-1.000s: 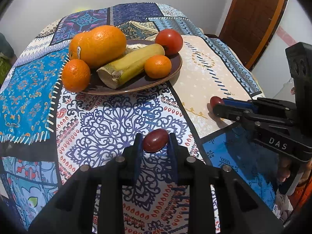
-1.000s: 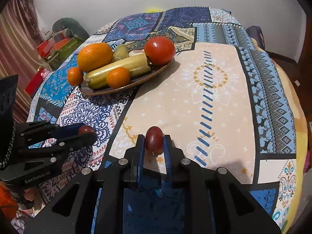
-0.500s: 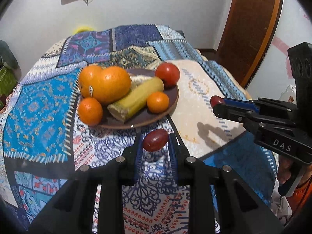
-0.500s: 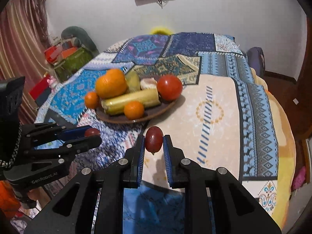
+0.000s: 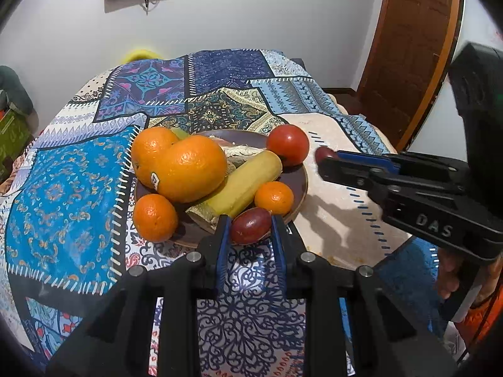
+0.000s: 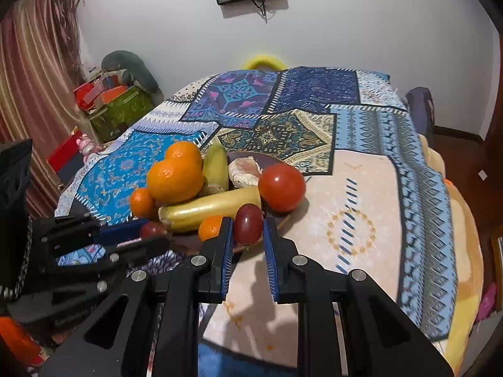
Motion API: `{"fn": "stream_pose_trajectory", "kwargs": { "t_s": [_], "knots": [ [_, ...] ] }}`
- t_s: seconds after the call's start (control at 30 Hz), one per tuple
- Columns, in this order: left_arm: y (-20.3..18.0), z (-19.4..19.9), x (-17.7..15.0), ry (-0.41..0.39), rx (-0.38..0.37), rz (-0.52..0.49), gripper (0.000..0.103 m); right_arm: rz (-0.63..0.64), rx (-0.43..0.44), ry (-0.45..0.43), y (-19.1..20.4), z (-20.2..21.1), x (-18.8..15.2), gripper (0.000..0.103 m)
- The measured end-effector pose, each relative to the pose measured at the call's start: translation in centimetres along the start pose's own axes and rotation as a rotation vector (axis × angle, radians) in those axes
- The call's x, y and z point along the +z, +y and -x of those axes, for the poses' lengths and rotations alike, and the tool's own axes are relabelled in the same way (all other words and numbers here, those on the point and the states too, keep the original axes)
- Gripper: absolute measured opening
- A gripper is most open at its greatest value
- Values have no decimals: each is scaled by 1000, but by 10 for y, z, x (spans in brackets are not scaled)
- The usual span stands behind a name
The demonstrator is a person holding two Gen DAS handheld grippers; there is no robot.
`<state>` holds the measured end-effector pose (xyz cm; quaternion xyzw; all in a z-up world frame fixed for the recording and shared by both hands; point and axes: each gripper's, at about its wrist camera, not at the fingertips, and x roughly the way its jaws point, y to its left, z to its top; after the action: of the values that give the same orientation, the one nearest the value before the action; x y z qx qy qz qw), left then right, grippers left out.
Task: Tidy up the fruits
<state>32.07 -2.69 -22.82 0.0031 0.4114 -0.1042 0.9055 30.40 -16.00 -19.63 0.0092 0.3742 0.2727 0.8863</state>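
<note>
The left tool (image 5: 250,231) is closed on a dark red grape (image 5: 250,225), held crosswise between its fingers just above the near rim of the brown plate (image 5: 300,185). The right tool (image 6: 248,231) grips a second grape (image 6: 248,223) upright, near the plate's edge on its own side. Ahead of the left tool lie a small orange (image 5: 273,197), a banana (image 5: 242,185) and two large oranges (image 5: 188,168); a tomato (image 5: 288,144) sits at the far right rim. Free plate surface appears limited to the near edge. Lower each grape to the plate before opening the fingers, and release slowly: a round grape is likely to roll off the shallow rim. Seat it against the small orange or banana. Keep the two tools apart during release.
</note>
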Motion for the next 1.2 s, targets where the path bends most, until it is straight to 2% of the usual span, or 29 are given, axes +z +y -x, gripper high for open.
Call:
{"fn": "stream_pose_trajectory", "kwargs": {
  "t_s": [0.17, 0.53, 0.67, 0.8, 0.97, 1.2],
  "knots": [
    [3, -8, -1, 3, 5, 11, 26, 5, 19, 39, 0, -21, 1, 18],
    [3, -18, -4, 22, 3, 25, 26, -24, 39, 66, -6, -36, 0, 18],
    [5, -20, -6, 33, -8, 36, 27, -39, 35, 64, -10, -34, 1, 35],
    [5, -15, -5, 26, -8, 41, 28, -43, 35, 54, -12, -28, 1, 36],
    [5, 9, -4, -14, -5, 44, 28, 6, -7, 10, 0, -6, 2, 36],
    [4, 96, 5, -191, 28, 60, 28, 71, -61, -117, 30, 58, 10, 36]
  ]
}}
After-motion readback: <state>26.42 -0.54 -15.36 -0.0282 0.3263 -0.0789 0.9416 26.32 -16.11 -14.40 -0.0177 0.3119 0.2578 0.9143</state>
